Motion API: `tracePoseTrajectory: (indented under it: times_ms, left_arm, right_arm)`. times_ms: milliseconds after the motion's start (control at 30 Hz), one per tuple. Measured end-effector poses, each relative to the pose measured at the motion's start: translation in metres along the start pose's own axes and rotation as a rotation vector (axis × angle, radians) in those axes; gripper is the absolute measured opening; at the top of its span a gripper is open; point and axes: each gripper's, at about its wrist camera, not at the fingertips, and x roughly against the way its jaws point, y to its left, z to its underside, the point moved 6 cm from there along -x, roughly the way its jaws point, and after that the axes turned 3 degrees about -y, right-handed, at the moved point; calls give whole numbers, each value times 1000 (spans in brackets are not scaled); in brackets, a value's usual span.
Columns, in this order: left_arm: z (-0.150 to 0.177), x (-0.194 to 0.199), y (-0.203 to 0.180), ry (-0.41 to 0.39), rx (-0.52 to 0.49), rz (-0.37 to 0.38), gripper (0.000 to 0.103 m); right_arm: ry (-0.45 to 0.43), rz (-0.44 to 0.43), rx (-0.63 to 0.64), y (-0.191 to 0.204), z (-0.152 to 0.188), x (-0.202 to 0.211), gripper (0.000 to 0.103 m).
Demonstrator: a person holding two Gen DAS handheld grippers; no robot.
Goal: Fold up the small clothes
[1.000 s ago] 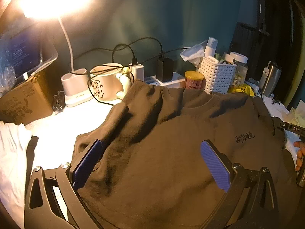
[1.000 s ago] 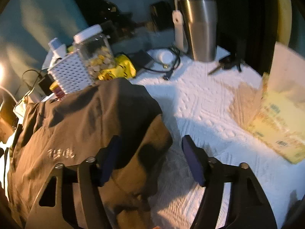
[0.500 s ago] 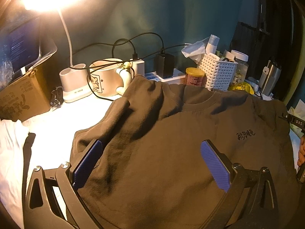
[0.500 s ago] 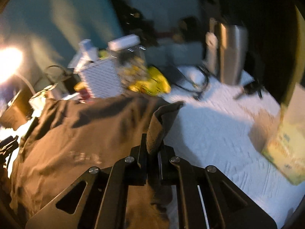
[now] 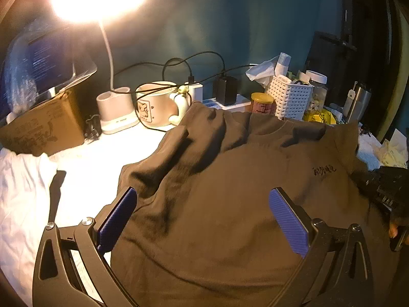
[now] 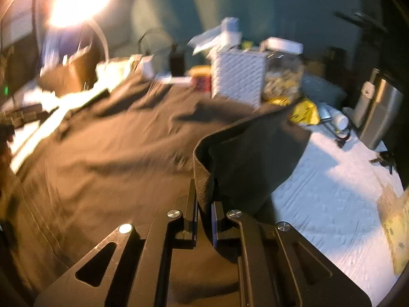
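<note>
Right wrist view: right gripper (image 6: 204,212) has its jaws closed tight on the sleeve cuff (image 6: 203,176) of the brown shirt (image 6: 115,153); sleeve lifted off the bench (image 6: 332,194), blurred frame.
Left wrist view: left gripper (image 5: 202,220) hovers over the shirt body, jaws wide apart, nothing between the blue pads (image 5: 287,220).
Shirt place: spread front-up across the bench middle, collar (image 5: 265,130) at the far side by the basket (image 5: 291,99) and mug (image 5: 156,105), printed mark (image 5: 323,170) on the right chest.
Step in hand: judged as folding the right sleeve in across the chest.
How to do well: carry the cuff leftward low and level, lay it flat over the chest, keep the fold line straight along the shoulder.
Left job: likely pin the body near the fold so the shirt does not slide.
Risk: far clutter and cables (image 5: 179,64) close to the collar; dragging could snag or bunch the fabric.
</note>
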Motion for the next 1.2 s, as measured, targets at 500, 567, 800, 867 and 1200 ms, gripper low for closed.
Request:
tracePoseTrajectory:
  times_ms: [500, 567, 800, 867, 1200]
  left_arm:
    - [15, 17, 5, 25, 1, -11, 102]
    - [17, 18, 7, 29, 4, -7, 102]
    - [22, 20, 27, 34, 27, -16, 102]
    - [24, 21, 34, 32, 29, -16, 102]
    - [19, 13, 81, 23, 44, 11, 100]
  right_arm:
    - [110, -25, -13, 33, 24, -8, 51]
    - [118, -35, -28, 38, 26, -6, 51]
    - [131, -57, -42, 60, 28, 4, 51]
    - [130, -54, -44, 66, 27, 6, 51]
    - [96, 2, -99, 77, 10, 17, 51]
